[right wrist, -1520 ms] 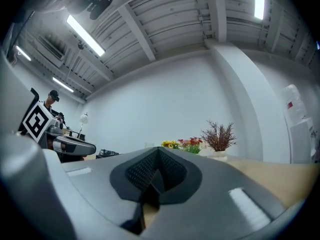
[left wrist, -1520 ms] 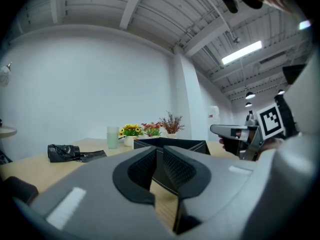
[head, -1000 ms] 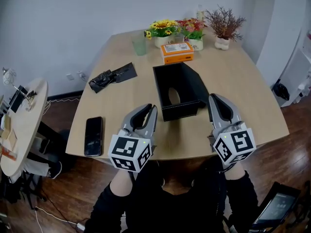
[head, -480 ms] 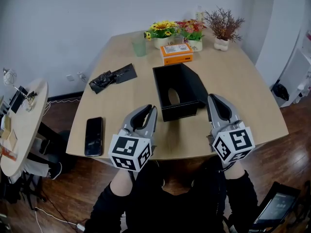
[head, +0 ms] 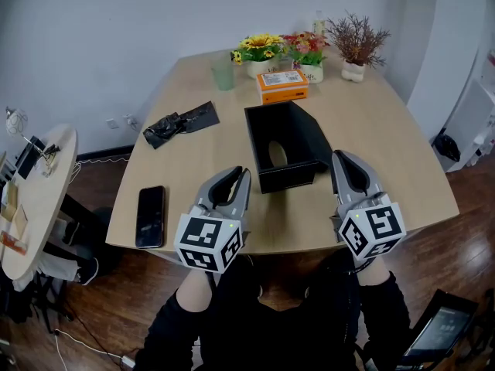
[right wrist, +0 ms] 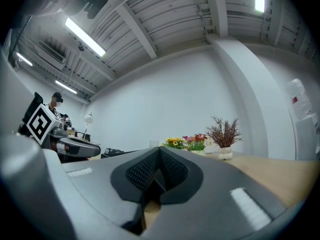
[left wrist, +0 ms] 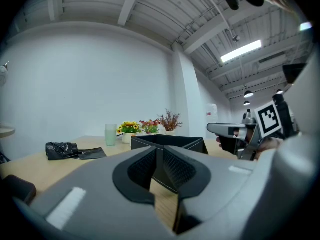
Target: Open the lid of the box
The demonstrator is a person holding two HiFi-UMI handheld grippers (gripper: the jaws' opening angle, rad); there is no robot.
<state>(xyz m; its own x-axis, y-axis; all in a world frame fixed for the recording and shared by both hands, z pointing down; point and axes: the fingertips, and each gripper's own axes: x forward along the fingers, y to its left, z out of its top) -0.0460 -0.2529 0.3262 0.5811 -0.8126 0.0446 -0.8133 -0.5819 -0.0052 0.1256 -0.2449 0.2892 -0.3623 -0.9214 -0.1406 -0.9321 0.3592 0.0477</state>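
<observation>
wooden table [head: 201,157] with black box [head: 290,178], white wall [head: 93,37], dark wood floor [head: 116,284]

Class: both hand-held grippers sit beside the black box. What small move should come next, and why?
Probably open the right hand-held gripper, nearest the black box: it and the left hand-held gripper are both shut, holding nothing.

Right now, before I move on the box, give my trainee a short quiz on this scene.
1. True or false: the left gripper and the right gripper are both shut and empty.
2. Which lies on the table to the left of the black box? A. phone B. laptop C. kettle
3. What colour is the carton just in front of the flowers?
Key: 1 true; 2 A; 3 orange.
</observation>
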